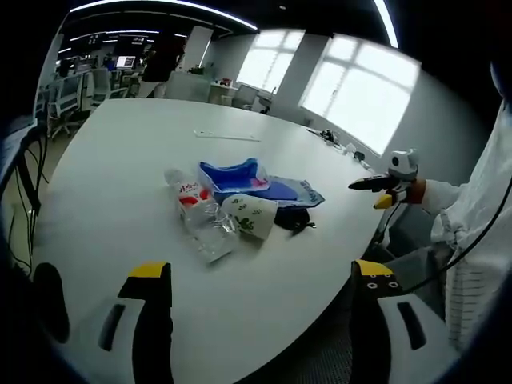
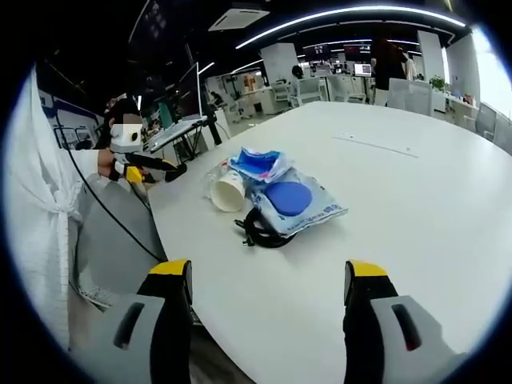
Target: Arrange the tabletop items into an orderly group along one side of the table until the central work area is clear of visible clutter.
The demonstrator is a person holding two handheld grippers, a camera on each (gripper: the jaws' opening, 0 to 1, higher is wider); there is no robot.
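In the left gripper view, my left tongs (image 1: 260, 308) stand wide open and empty. The plastic bottle (image 1: 200, 216) lies straight ahead on the surface (image 1: 104, 160), its long axis running away from me, beside the paper cup (image 1: 250, 214).

In the right gripper view, my right tongs (image 2: 268, 308) gape empty too; the black cable (image 2: 260, 228) is nearest, slightly left.

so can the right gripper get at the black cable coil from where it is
Probably yes. The coiled black cable lies on the near side of the pile, the open right gripper faces it across bare white table, nothing between.
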